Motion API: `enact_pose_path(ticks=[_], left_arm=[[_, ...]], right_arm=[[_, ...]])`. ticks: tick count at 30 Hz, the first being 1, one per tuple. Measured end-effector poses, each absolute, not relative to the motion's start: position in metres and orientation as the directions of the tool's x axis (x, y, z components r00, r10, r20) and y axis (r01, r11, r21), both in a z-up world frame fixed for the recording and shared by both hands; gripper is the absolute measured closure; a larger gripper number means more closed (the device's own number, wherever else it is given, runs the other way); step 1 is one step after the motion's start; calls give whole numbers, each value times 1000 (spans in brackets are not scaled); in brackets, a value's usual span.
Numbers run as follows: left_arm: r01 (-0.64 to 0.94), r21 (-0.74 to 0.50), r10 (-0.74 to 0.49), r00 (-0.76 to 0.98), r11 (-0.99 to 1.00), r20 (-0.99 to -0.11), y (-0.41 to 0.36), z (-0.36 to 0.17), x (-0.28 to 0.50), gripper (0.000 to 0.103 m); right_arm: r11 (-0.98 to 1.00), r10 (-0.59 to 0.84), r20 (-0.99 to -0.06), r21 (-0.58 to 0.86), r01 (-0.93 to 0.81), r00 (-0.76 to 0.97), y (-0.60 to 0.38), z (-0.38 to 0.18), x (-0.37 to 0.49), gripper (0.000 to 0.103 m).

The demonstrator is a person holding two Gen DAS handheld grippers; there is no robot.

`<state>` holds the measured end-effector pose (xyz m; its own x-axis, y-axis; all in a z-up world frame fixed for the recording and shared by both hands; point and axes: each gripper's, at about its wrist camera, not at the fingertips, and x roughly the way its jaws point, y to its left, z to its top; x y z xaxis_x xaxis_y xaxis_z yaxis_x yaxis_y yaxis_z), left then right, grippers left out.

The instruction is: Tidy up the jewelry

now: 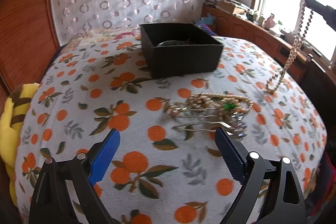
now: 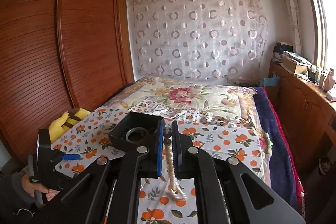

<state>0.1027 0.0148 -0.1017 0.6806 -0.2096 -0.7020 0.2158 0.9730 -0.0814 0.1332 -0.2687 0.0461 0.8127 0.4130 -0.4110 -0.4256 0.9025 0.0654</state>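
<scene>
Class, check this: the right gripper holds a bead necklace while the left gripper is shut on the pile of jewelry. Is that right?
Not quite. The left gripper is open and holds nothing, short of the jewelry pile, as the left wrist view shows. The right gripper does hold the bead necklace.

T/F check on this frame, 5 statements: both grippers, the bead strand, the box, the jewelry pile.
1. The right gripper is shut on a bead necklace. True.
2. The left gripper holds a bracelet. False: its jaws stand wide apart with nothing between them.
3. The black box is empty. False: the right wrist view shows a green bangle and other pieces inside.
4. A jewelry pile lies on the orange-print cloth, nearer the left gripper than the box is. True.
5. The necklace hangs fully clear of the cloth. False: its lower loop appears to touch the cloth or hang just above it; I cannot tell which.
</scene>
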Motion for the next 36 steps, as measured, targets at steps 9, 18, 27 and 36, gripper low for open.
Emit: enact_pose_path(ticks=[9,18,27,36], left_arm=[[308,-97,-287,666,946,-689,-21,-90,103,15],[389,-57,-315,642,919,-699,-62,-85,114,31],[512,11,-329,567,859,-755,-118,-88,134,55],[525,14,-294,498,851,-816,-127,-109,152,89]], right_arm=[[903,409,-455,73,-424,791,-265,25,136,94],[897,415,-484,78,-435,770,-256,8,137,94],[910,395,-487,88,-406,779,-275,3,138,94],[913,389,-491,94,-396,779,-285,0,138,94]])
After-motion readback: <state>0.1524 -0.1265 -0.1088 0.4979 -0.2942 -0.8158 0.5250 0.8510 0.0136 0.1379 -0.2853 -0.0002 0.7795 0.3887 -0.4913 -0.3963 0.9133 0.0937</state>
